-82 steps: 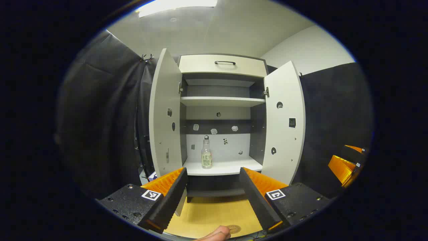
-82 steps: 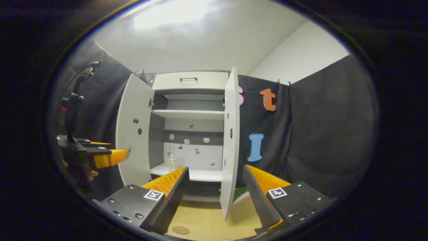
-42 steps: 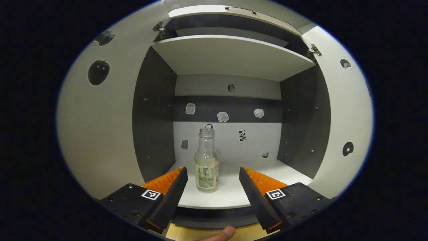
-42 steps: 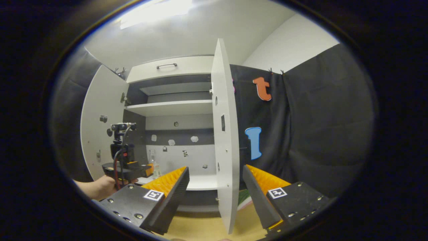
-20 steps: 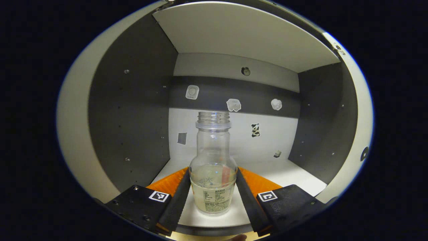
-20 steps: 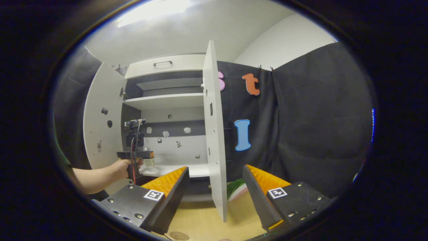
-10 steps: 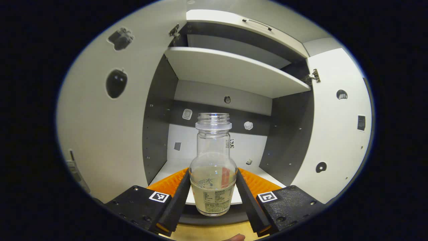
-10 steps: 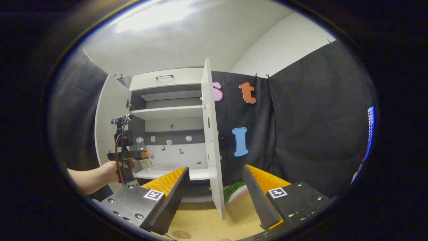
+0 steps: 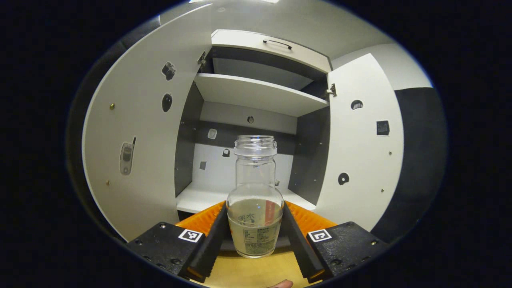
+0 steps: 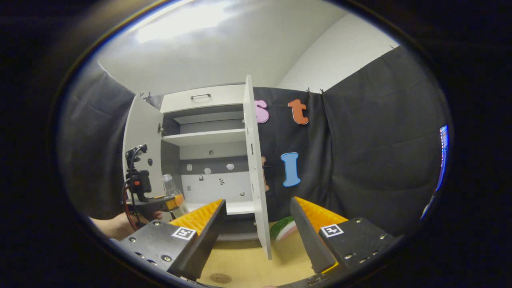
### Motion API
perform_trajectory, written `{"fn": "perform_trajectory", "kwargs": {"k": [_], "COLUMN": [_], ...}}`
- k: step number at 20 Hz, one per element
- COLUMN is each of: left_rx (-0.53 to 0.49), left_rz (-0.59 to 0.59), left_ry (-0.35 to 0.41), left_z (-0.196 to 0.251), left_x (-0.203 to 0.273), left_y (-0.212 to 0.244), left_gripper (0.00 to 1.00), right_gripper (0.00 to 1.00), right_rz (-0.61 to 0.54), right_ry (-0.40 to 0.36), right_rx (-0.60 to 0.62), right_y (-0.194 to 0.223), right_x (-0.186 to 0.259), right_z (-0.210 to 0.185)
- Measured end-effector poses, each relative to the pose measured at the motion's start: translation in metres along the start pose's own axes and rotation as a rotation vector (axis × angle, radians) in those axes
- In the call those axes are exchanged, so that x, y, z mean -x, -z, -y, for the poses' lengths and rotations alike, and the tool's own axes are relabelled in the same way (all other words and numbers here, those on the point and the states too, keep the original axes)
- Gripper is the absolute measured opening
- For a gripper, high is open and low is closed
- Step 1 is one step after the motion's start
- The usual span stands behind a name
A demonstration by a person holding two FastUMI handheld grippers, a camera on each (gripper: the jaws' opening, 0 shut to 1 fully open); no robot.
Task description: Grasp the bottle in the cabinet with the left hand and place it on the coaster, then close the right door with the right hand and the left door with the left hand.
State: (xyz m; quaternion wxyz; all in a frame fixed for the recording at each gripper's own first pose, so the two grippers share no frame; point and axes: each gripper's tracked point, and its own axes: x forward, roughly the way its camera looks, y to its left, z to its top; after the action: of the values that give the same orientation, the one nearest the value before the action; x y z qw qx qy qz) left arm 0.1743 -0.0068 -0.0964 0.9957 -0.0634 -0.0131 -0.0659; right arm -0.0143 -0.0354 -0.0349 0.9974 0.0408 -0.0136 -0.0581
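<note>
One bottle (image 9: 255, 208) now drawn clear of the cabinet (image 9: 256, 94) shelf, clamped upright between the left hand-held gripper (image 9: 255, 236) fingers above the table (image 9: 248, 272), both doors (image 9: 136, 132) open, one coaster (image 10: 220, 278) on the table, right hand-held gripper (image 10: 256, 232) wide apart, holding nothing

Legible text: none.
- label (image 9: 253, 237) on the bottle (image 9: 255, 188): fine print, too small to make out.
- code marker (image 9: 190, 235) on each finger base of the left gripper (image 9: 255, 210) and the right gripper (image 10: 258, 201): black-and-white pattern only.
- stickers (image 9: 167, 102) on the left door (image 9: 136, 168): pictures, no wording.
</note>
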Motion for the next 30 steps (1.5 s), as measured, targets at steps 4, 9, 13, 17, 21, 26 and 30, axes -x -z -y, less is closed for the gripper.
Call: {"fn": "perform_trajectory", "kwargs": {"k": [4,9,13,17,21,26,30], "left_rx": [-0.003,0.011,-0.011,-0.042,-0.071,-0.137,-0.17], "left_rz": [0.002,0.017,-0.094,-0.196,-0.23,-0.227,-0.241], "left_ry": [-0.008,0.03,0.064,0.089,0.123,0.145,0.124], "left_z": [0.01,0.02,0.024,0.027,0.039,0.044,0.038], "left_x": [0.026,0.052,0.068,0.09,0.107,0.121,0.124], "left_y": [0.053,0.144,0.232,0.302,0.331,0.355,0.36], "left_gripper": [0.81,0.82,0.82,0.82,0.83,0.82,0.82], "right_gripper": [0.97,0.94,0.98,0.97,0.98,0.98,0.94], "right_rz": [-0.004,-0.031,-0.08,-0.15,-0.207,-0.245,-0.232], "right_ry": [-0.016,-0.016,-0.025,-0.015,-0.017,-0.022,-0.044], "right_rx": [-0.042,-0.011,-0.018,0.005,-0.004,0.016,0.017], "right_y": [0.009,0.032,0.066,0.099,0.129,0.152,0.139], "right_x": [0.008,0.008,0.001,-0.011,-0.019,-0.017,-0.015], "right_z": [0.006,0.019,0.018,0.017,0.012,0.009,0.004]}}
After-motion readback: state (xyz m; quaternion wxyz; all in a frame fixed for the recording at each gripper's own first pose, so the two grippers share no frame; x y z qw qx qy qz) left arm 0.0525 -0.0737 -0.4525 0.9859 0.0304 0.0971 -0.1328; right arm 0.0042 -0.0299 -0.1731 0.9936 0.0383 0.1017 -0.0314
